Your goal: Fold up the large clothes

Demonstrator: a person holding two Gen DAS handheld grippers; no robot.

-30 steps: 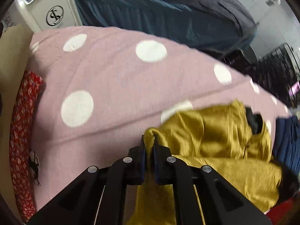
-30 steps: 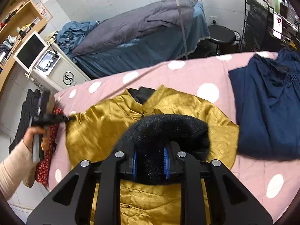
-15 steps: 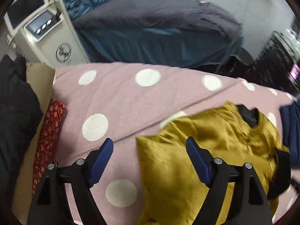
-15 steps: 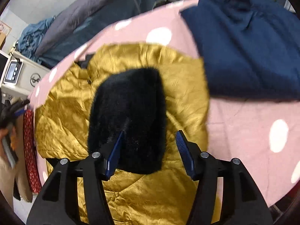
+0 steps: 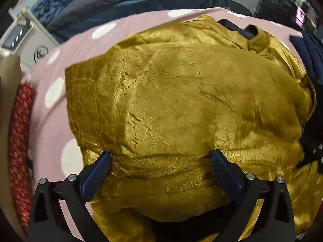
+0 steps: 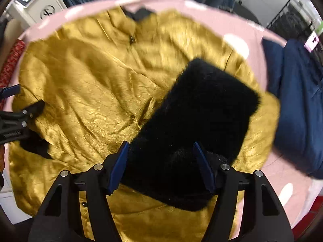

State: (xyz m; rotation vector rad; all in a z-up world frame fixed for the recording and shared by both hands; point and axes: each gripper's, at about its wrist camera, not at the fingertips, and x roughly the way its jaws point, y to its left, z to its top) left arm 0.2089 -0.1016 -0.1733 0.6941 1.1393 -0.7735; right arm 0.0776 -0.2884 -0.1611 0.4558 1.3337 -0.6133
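A large mustard-gold satin garment (image 5: 181, 100) lies spread across a pink bedcover with white dots (image 5: 50, 125), filling most of both wrist views. In the left wrist view, the left gripper (image 5: 161, 157) points steeply down over the garment's folded part; its jaws are opening and stand wide, blue pads (image 5: 94, 175) apart, with a raised ridge of gold fabric lying between them but not pinched. In the right wrist view, the right gripper (image 6: 160, 148) also points down, its jaws opening partway, and a black furry cuff or trim piece (image 6: 201, 121) of the garment lies on the gold cloth, one end running between the blue pads; whether the pads touch it cannot be told, though they do not squeeze it. The left gripper (image 6: 22, 100) shows at that view's left edge, over the garment's far side. A folded navy garment (image 6: 298, 109) rests on the bedcover to the right, just beside the gold one. A red patterned cloth (image 5: 18, 141) lies along the bed's left edge.
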